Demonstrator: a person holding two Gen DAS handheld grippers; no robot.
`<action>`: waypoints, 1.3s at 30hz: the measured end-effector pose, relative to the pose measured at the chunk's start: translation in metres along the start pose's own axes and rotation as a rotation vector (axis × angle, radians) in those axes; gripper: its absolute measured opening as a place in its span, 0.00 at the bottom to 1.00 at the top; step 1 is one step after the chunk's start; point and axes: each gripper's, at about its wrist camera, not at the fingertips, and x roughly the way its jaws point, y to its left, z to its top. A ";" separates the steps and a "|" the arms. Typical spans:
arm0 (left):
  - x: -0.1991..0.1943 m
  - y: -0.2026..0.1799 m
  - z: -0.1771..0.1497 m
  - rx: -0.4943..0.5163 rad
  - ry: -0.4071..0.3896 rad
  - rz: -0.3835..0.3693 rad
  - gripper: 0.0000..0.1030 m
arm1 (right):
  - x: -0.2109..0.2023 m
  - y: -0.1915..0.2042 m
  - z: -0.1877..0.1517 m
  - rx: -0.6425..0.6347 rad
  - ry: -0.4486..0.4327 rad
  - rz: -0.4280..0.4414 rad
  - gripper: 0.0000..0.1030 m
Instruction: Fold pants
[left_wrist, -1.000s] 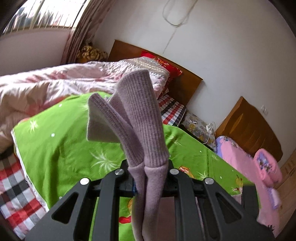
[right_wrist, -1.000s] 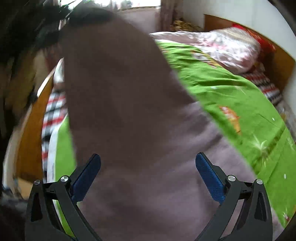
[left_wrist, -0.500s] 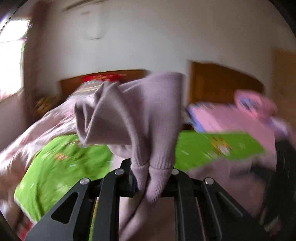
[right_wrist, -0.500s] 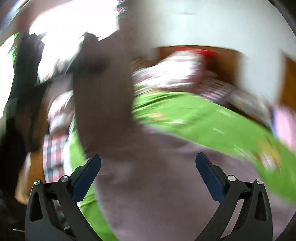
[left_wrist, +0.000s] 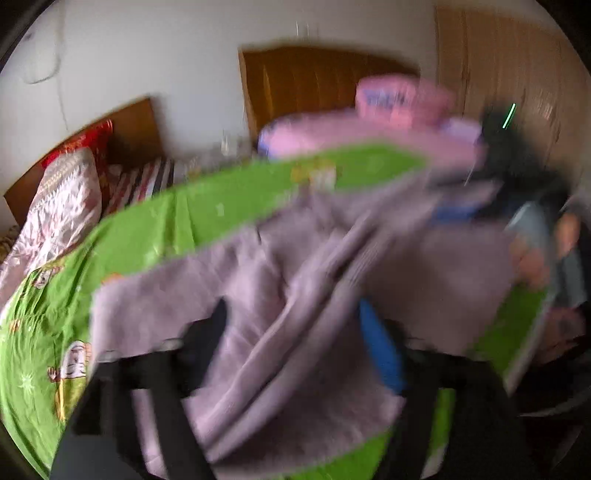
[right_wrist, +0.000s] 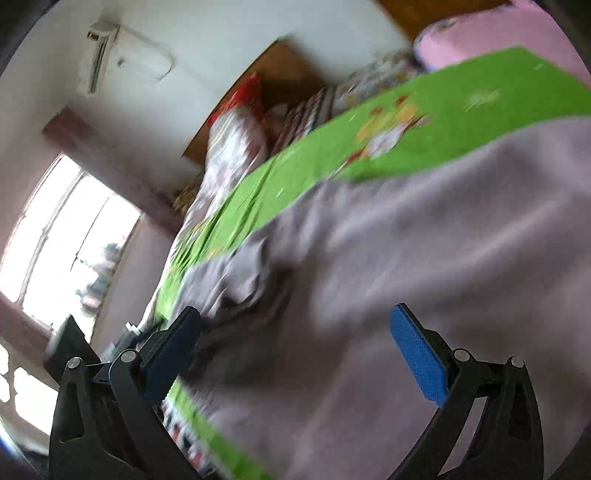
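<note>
The mauve knit pants (left_wrist: 295, 295) lie spread and rumpled on the green sheet (left_wrist: 166, 221) of the bed. In the blurred left wrist view my left gripper (left_wrist: 295, 332) has its fingers spread wide with the cloth lying between them, a blue pad (left_wrist: 380, 350) showing on the right. In the right wrist view the pants (right_wrist: 406, 258) fill the lower right. My right gripper (right_wrist: 295, 354) is open just above the cloth, with nothing between its blue pads (right_wrist: 417, 358).
A pink floral quilt (left_wrist: 62, 210) and red pillow (left_wrist: 85, 140) lie at the bed's head by a wooden headboard (left_wrist: 136, 125). A second bed with pink bedding (left_wrist: 369, 125) stands beyond. A window (right_wrist: 55, 240) is at the left.
My left gripper, shut on the pants cuffs before, has opened and the pants now lie on the sheet. Both cameras have swung and tilted. The right gripper stayed open.
</note>
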 end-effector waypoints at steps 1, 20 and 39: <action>-0.018 0.006 -0.001 -0.029 -0.055 -0.028 0.95 | 0.001 0.003 -0.005 -0.009 0.024 0.017 0.96; -0.035 0.104 -0.105 -0.361 0.058 0.203 0.98 | 0.080 0.074 -0.025 -0.069 0.322 -0.049 0.96; -0.023 0.110 -0.108 -0.344 0.069 0.174 0.99 | 0.053 0.085 -0.016 -0.171 0.134 -0.110 0.20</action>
